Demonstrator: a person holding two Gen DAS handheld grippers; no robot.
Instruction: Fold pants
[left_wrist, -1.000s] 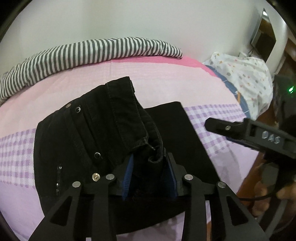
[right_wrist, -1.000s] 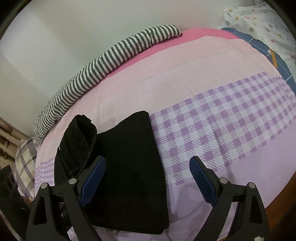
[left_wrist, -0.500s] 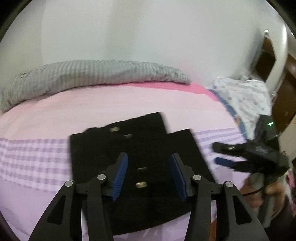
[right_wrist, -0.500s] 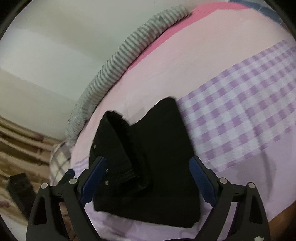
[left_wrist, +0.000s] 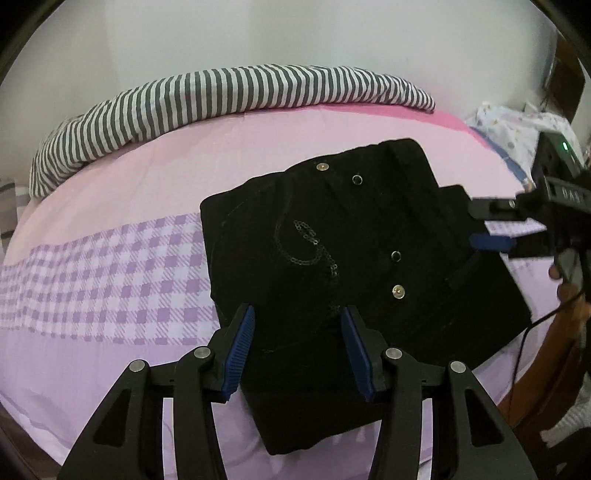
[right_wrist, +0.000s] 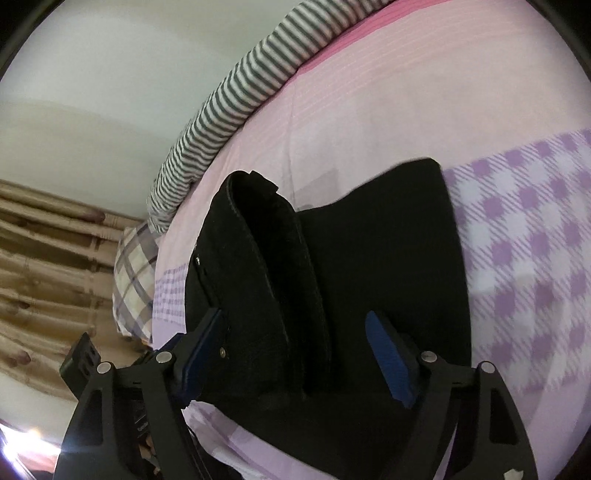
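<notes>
Left wrist view shows limp, thick black pants (left_wrist: 354, 258) folded near the bed's (left_wrist: 110, 332) front edge, best gripped at the stiff waistband, with the left gripper (left_wrist: 297, 347) released above them and the right gripper (right_wrist: 291, 354) closing, unclamped, astride a raised fold.

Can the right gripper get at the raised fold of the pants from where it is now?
Probably yes: the right gripper already straddles the fold of the black pants, jaws closing, nothing between them but cloth.

One pair of pants (left_wrist: 354, 258), two hand-held grippers, one striped blanket (left_wrist: 207, 99).

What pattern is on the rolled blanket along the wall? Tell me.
Dark grey and white stripes on the blanket, clearest in the left wrist view.
</notes>
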